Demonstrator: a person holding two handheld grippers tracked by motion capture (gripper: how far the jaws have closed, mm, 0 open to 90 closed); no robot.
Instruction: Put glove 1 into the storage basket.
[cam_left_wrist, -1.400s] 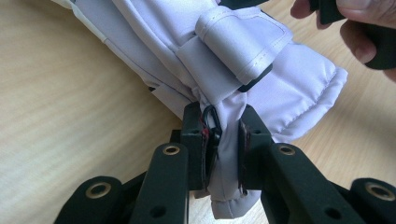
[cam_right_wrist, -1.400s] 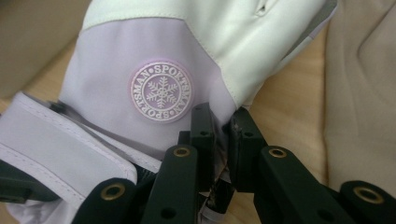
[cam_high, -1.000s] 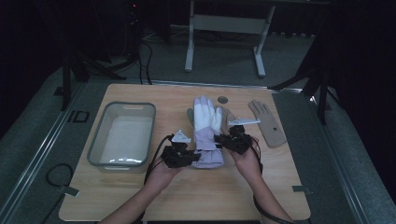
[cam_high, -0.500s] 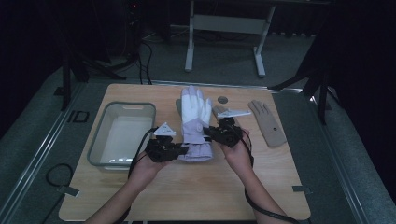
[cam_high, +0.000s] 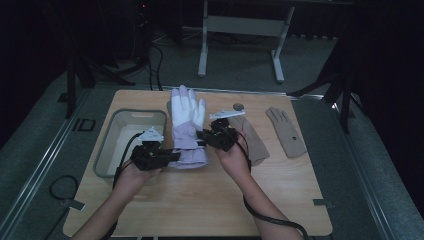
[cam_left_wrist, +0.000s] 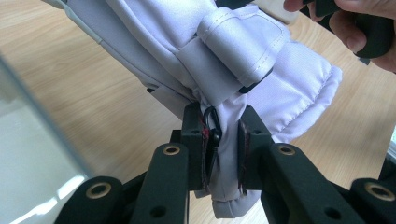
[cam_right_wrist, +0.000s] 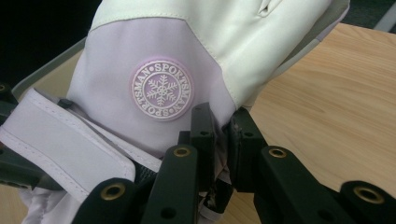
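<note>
Padded white-and-lilac ski glove (cam_high: 187, 131) at frame centre, lifted just right of grey plastic bin (cam_high: 109, 159); left gripper (cam_high: 169, 156) & right gripper (cam_high: 204, 136) both clamped on cuff; drop into bin prob. left; two tan gloves (cam_high: 286, 132) untouched on wooden tabletop (cam_high: 200, 200).

I see a white-and-lilac ski glove (cam_high: 187, 127) with a snowflake badge (cam_right_wrist: 161, 88), tan gloves (cam_high: 286, 132) right of it, and a grey bin (cam_high: 111, 146) left.
</note>
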